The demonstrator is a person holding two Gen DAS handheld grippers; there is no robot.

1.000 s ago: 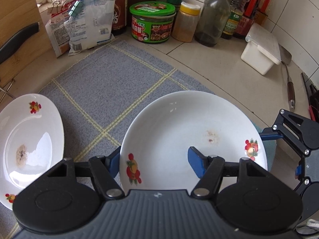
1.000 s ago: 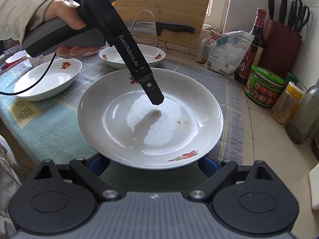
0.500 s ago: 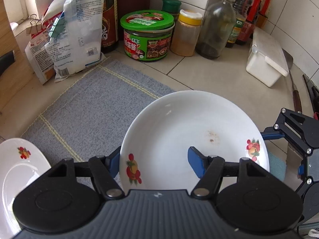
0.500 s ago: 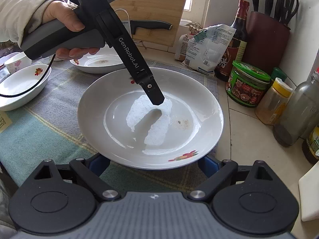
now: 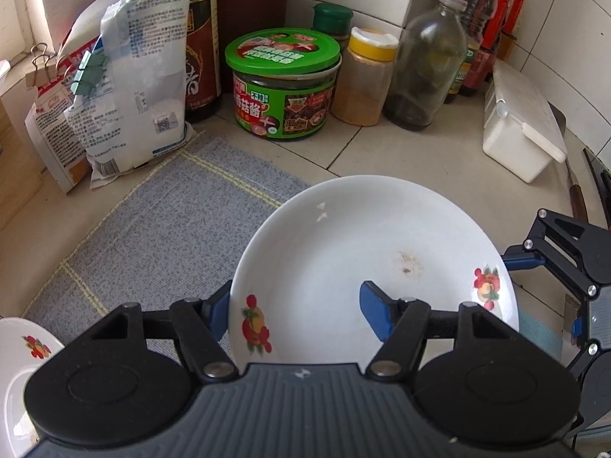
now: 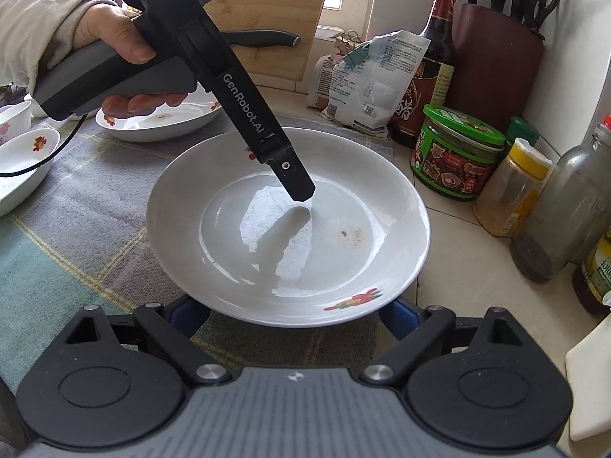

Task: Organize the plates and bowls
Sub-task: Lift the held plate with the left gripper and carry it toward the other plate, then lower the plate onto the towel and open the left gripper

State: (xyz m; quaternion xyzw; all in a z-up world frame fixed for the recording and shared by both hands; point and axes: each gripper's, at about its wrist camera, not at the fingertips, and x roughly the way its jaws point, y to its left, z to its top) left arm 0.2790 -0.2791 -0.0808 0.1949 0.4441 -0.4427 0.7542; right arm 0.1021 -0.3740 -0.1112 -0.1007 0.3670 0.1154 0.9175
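Observation:
A white plate (image 5: 362,252) with fruit prints and a small brown stain hangs above the grey cloth's edge. My left gripper (image 5: 296,305) is shut on its rim, one blue pad inside the plate and one outside. In the right wrist view the same plate (image 6: 214,206) fills the middle, with the left gripper's finger (image 6: 294,179) reaching into it. My right gripper (image 6: 292,316) stands wide open, both fingers running under the plate's near rim; their tips are hidden. A person's hand (image 6: 110,38) holds the left gripper's handle.
Another plate (image 6: 160,122) and two small bowls (image 6: 23,160) sit on the checked cloth (image 6: 76,210) to the left. A green-lidded jar (image 5: 282,84), a yellow-capped jar (image 5: 362,76), bottles, a clipped bag (image 5: 130,87) and a white box (image 5: 519,129) line the tiled counter's back.
Both grippers have carried the plate sideways toward the jars and bottles. The other plate has slid off to the left edge of the left wrist view.

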